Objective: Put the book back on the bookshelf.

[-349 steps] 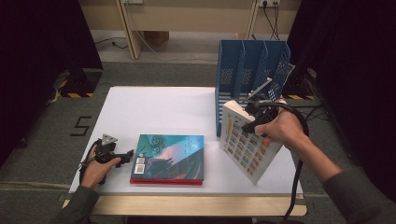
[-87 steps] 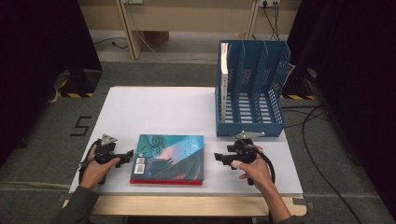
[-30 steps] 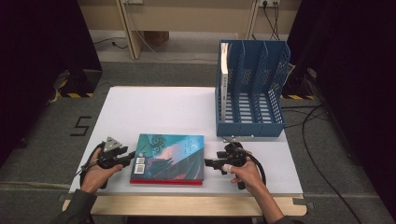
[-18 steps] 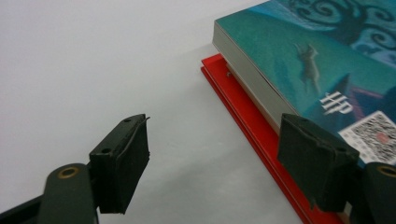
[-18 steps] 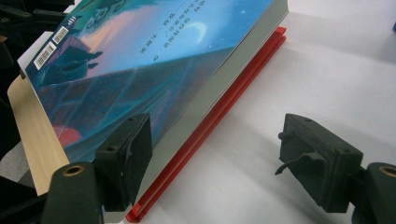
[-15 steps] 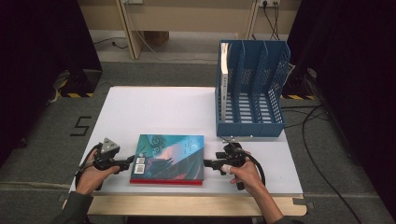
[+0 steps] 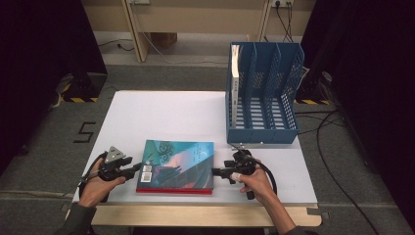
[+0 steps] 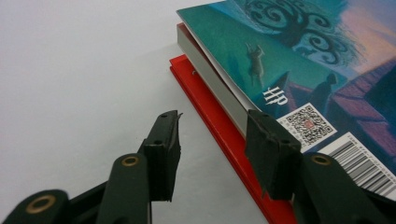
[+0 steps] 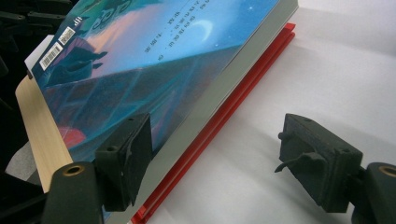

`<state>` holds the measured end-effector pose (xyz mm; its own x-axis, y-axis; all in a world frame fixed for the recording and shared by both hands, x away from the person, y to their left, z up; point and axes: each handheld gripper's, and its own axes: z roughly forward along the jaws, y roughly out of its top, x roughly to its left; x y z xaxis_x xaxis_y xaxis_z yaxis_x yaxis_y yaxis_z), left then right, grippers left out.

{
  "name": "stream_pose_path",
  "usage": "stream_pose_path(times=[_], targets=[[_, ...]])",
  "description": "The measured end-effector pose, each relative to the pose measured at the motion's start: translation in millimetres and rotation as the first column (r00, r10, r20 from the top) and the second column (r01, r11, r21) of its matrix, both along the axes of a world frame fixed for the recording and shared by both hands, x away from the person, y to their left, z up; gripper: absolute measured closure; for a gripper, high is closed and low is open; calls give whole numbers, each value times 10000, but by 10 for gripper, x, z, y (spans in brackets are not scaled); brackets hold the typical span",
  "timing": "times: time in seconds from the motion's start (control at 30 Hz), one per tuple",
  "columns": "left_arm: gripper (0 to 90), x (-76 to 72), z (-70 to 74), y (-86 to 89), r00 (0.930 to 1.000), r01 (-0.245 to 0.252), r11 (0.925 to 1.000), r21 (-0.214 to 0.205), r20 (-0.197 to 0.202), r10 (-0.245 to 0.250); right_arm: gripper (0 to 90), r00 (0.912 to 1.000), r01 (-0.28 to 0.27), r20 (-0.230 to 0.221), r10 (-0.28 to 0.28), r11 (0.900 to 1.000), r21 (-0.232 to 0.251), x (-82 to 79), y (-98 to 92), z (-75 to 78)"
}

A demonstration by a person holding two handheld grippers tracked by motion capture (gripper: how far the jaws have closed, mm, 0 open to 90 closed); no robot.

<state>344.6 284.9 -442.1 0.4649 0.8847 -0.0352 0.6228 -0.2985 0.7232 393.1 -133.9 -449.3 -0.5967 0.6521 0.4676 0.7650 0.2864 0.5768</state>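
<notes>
A book with a teal and blue picture cover lies flat near the table's front edge, on top of a red cover. My left gripper is at its left edge by the barcode. Its jaws have just been closing and still stand apart. One is over the bare table and the other against the book's corner, with the red edge between them. My right gripper is at the book's right edge and open wide. One of its jaws overlaps the cover and the other is over the table.
A blue three-slot file rack stands at the back right of the white table. A white book is upright in its left slot. Cables trail from both grippers. Dark floor surrounds the table.
The left gripper has edged back a little to the book's left edge. The right gripper has kept still at the right edge. Much earlier, the right hand held the white book by the rack.
</notes>
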Motion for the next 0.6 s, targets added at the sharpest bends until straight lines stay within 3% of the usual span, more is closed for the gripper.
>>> stream_pose_path(times=[0.07, 0.23, 0.6], targets=[[544, -9, 15, -9, 10000, 43, 9999, 134, 84, -44, 262, 10000, -15, -24, 15, 10000, 37, 2, 5, -6], [578, -34, 15, -21, 9999, 78, 10000, 0, 91, -78, 262, 9999, -85, -134, 87, 9998, 152, 11, 25, -23], [579, -38, 6, -27, 10000, 28, 10000, -25, 89, -27, 256, 9970, -274, -699, 338, 9956, 901, 64, 163, -121]])
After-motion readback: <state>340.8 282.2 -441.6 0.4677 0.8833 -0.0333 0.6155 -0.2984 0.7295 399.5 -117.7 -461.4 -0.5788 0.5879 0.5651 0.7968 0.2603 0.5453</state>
